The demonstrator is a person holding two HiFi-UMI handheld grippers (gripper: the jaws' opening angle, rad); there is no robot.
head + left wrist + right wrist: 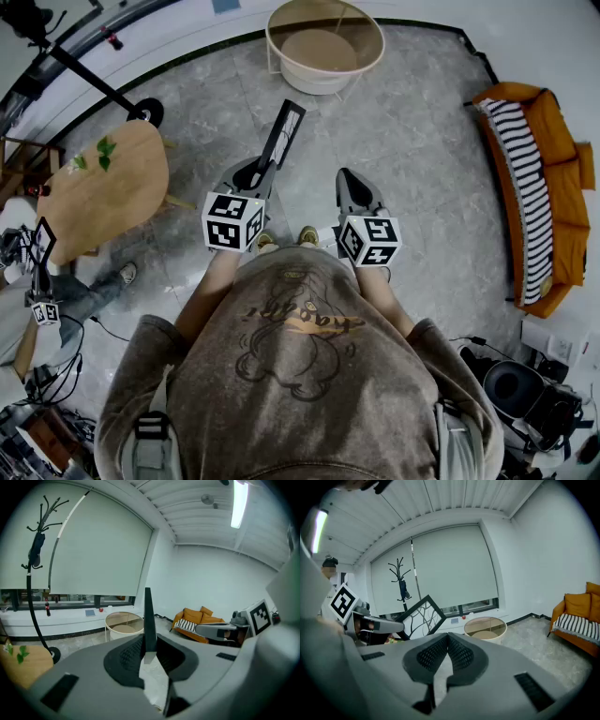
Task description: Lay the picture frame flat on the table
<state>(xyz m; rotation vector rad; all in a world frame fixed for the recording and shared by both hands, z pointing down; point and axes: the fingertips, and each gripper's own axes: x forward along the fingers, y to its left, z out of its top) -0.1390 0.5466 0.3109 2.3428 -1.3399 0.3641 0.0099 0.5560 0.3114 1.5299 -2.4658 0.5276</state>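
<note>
The picture frame [283, 134] is black with a branch pattern on white. My left gripper [258, 174] is shut on its lower edge and holds it in the air over the floor, in front of my body. In the left gripper view the frame [149, 620] stands edge-on between the pads of that gripper [149, 651]. The right gripper view shows the frame's face [421, 617] tilted like a diamond. My right gripper [352, 189] is beside the left one, shut and empty, its pads [448, 642] touching. The light wooden table [103, 187] lies to my left.
A small plant [94, 155] sits on the wooden table. A round side table [323, 47] stands ahead. At the right is an orange sofa [544, 178] with a striped throw. A coat stand [37, 550] is by the window. A person [56, 291] sits at the left, with gear [525, 394] at lower right.
</note>
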